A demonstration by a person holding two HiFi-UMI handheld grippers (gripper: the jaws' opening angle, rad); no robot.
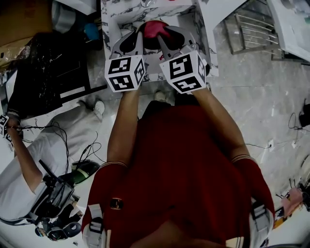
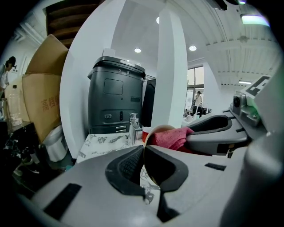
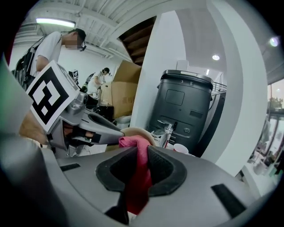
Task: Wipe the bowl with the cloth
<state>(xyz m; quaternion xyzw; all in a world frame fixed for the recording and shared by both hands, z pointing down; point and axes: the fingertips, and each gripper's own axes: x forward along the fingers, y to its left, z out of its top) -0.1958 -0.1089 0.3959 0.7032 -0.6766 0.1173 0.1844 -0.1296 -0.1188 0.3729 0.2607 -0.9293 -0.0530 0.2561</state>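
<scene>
left hand-held gripper (image 2: 143,166) clamped on bowl (image 2: 160,128) rim, right hand-held gripper (image 3: 143,170) pinching cloth (image 3: 134,199) at the bowl's mouth; best bet: hold rim steady, sweep cloth round inner wall, light pressure.

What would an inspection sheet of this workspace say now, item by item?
Surface: marble-patterned counter, mostly hidden by the grippers.
Job's things: bowl held tilted; red cloth pushed into it.
Clutter: cup and faucet on the counter.
Grippers: left gripper shut on the bowl's rim; right gripper shut on the red cloth.
Cables: loose cables on the floor.
Surroundings: dark grey machine, cardboard boxes, another person nearby.
</scene>
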